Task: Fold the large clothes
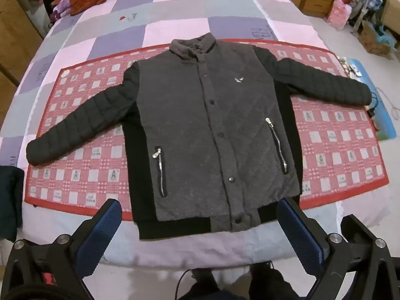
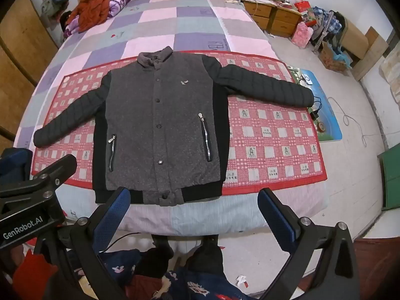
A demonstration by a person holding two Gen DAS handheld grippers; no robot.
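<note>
Lying flat, front up, on the red mat (image 1: 337, 150), the jacket (image 1: 212, 130) runs collar-far, hem-near, sleeves spread sideways. Both grippers hover short of the hem: left gripper (image 1: 200, 215) over its middle, right gripper (image 2: 193, 202) nearer the right-hand corner. Jaws wide apart, holding nothing.

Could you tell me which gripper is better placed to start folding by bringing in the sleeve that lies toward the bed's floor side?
Probably the right gripper: it hangs open nearer that sleeve, while the left gripper, also open, sits further toward the jacket's other side.
</note>
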